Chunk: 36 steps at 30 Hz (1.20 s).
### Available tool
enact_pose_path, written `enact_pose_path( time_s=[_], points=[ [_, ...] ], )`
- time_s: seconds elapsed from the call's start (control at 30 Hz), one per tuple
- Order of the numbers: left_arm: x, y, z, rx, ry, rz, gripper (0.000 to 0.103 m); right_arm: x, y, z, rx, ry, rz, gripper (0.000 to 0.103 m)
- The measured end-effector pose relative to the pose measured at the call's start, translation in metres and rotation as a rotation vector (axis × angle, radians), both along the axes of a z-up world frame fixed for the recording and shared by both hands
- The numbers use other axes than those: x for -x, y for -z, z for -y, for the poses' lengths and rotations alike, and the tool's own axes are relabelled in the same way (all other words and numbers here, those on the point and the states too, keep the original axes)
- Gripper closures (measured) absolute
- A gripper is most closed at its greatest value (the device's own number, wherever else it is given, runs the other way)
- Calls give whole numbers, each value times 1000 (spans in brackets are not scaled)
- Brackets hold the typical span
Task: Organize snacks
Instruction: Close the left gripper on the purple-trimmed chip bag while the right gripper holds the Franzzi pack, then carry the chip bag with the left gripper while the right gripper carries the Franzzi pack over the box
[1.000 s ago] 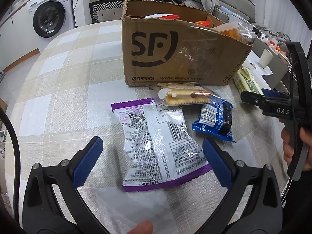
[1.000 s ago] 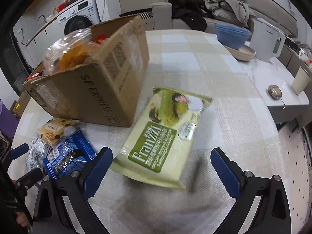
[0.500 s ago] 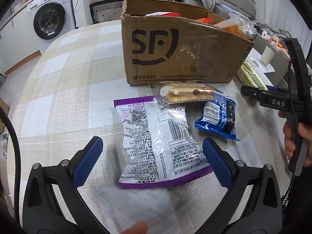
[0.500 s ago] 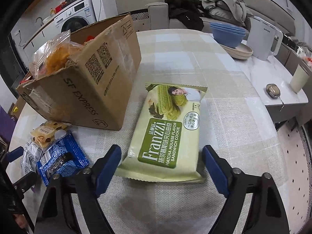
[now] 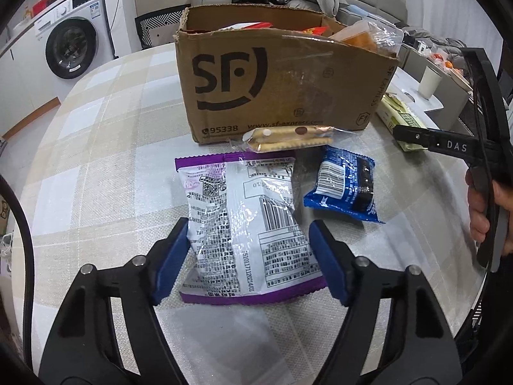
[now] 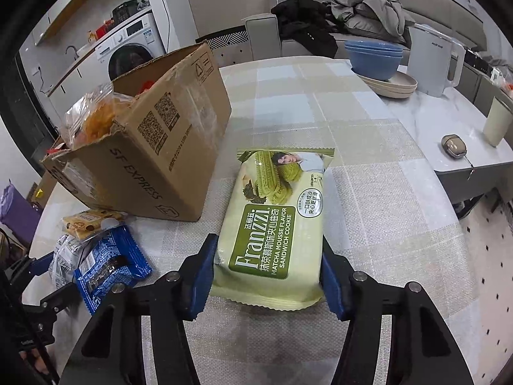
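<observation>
Left gripper [image 5: 248, 256], jaws just closing, pinching purple-edged snack bag [image 5: 243, 221] in front of SF cardboard box [image 5: 275, 86]. Right gripper [image 6: 267, 276], likewise closing, clamped on Franzzi matcha cookie pack [image 6: 275, 227] right of box. Risks: slick film slipping, cookies crushed by over-squeezing.

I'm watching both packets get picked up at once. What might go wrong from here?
1. The left tongs have just been closing around the crinkly white-and-purple foil snack bag, near its bottom edge; gripped there, the limp bag may sag or slip.
2. The right tongs have closed on the green matcha cookie pack; squeezing could crack the cookies.
3. The open brown cardboard box already looks overfull, with a clear bag bulging over its rim.
</observation>
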State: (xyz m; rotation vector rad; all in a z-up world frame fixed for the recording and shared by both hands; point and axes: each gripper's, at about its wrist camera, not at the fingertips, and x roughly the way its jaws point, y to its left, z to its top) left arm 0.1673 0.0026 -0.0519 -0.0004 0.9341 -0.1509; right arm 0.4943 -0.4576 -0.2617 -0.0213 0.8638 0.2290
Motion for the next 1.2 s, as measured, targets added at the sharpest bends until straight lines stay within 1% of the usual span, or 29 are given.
enact_pose_path(
  time_s=[0.03, 0.13, 0.33, 0.43, 0.7, 0.77, 1.03, 1.2],
  points=[
    [0, -1, -1, 4, -1, 3, 38, 0, -1, 2, -5, 1, 1, 44],
    [2, -4, -7, 22, 3, 9, 43, 1, -4, 7, -24, 8, 7, 44],
    [6, -10, -13, 36, 11, 20, 51, 5, -13, 16, -79, 5, 28, 44],
    [8, -11, -13, 32, 18, 22, 51, 9, -18, 17, -91, -2, 45, 44],
    [10, -13, -5, 16, 29, 25, 51, 10, -19, 14, -91, -17, 42, 44],
    [10, -14, -5, 15, 32, 25, 53, 10, -19, 15, -92, -18, 41, 44],
    [15, -21, -14, 66, 46, 16, 54, 11, -20, 15, -95, -28, 54, 44],
    [21, -28, -24, 86, 43, 32, 55, 14, -23, 17, -101, -34, 65, 44]
  ],
)
